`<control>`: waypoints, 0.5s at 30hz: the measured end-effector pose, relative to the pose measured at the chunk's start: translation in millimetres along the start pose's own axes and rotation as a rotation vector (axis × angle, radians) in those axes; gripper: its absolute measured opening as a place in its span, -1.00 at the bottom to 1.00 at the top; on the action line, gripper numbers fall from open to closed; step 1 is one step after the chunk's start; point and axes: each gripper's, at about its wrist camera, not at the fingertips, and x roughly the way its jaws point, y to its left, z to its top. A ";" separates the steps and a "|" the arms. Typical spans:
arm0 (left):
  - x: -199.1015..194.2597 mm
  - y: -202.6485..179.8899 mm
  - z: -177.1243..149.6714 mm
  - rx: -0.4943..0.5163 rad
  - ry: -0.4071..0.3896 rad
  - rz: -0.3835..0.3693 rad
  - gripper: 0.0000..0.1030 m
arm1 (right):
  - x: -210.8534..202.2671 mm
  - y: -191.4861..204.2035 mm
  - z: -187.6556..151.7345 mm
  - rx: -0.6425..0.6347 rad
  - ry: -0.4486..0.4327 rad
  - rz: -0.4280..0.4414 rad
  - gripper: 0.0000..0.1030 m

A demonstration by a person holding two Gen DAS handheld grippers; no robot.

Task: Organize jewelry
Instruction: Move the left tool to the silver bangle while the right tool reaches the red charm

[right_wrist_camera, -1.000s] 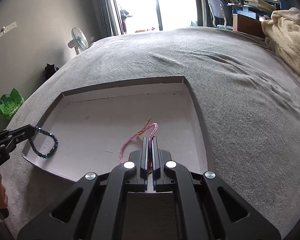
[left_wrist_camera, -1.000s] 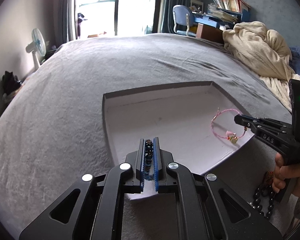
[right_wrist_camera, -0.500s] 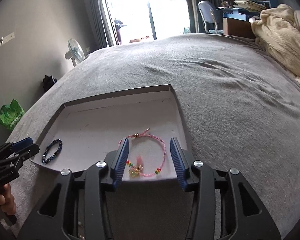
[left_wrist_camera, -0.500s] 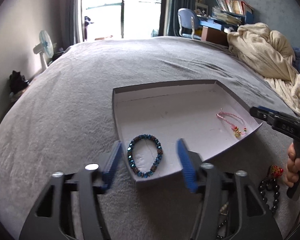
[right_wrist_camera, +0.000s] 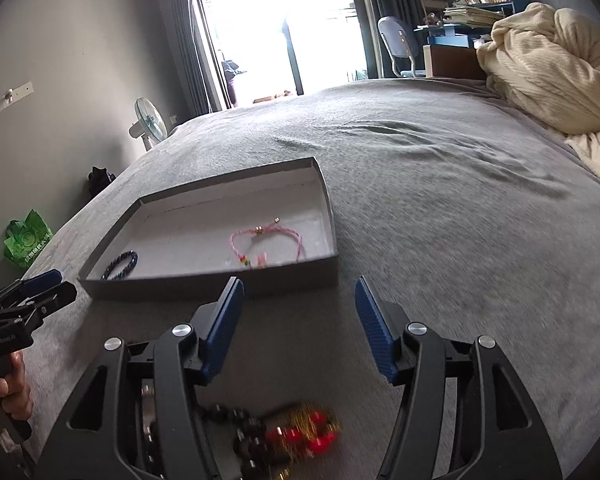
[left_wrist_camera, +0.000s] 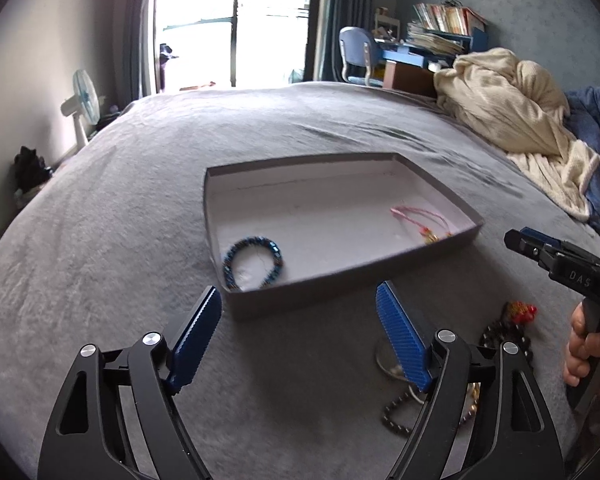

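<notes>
A grey bedspread (left_wrist_camera: pixel 100 240) is shown covering the whole work surface, with a cream blanket (left_wrist_camera: pixel 512 120) heaped at its far right edge. A shallow grey box (left_wrist_camera: pixel 340 280), white inside, is seen resting flat on the bedspread ahead of both grippers. The left gripper (left_wrist_camera: pixel 298 334) is held above the bedspread just short of the box's near wall, its blue-padded fingers (left_wrist_camera: pixel 196 336) spread wide with nothing between them. The right gripper (right_wrist_camera: pixel 298 328) is likewise presented with its jaws wide apart and empty, positioned near the box's right front corner; in the left wrist view it appears at the right edge, gripped by a hand (left_wrist_camera: pixel 584 344).

Inside the box, a blue beaded bracelet (left_wrist_camera: pixel 252 262) is seen lying in the near left corner, close to the walls. A pink cord bracelet (right_wrist_camera: pixel 266 246) with small coloured charms is seen lying flat toward the right side of the box, well apart from the blue one.

Outside the box, on the bedspread beneath the right gripper, a dark beaded strand with red and gold ornaments (right_wrist_camera: pixel 300 432) is recorded, blurred in the right wrist view. A second dark bead strand (left_wrist_camera: pixel 400 416) is partly hidden behind the left gripper's right finger.
</notes>
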 end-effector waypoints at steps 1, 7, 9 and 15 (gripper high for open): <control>0.1 -0.9 -1.2 -0.002 0.003 -0.005 0.56 | -3.7 -1.5 -2.8 0.005 -0.004 -0.001 0.13; 3.0 -14.2 -15.1 0.012 0.033 -0.040 0.56 | -18.5 -3.6 -17.9 0.003 -0.016 -0.007 0.16; 3.7 -19.6 -17.7 0.020 0.042 -0.057 0.56 | -22.6 -3.7 -22.9 0.005 -0.018 -0.006 0.16; 7.7 -37.2 -19.8 0.050 0.068 -0.102 0.56 | -29.9 -2.6 -32.1 0.014 -0.028 -0.004 0.17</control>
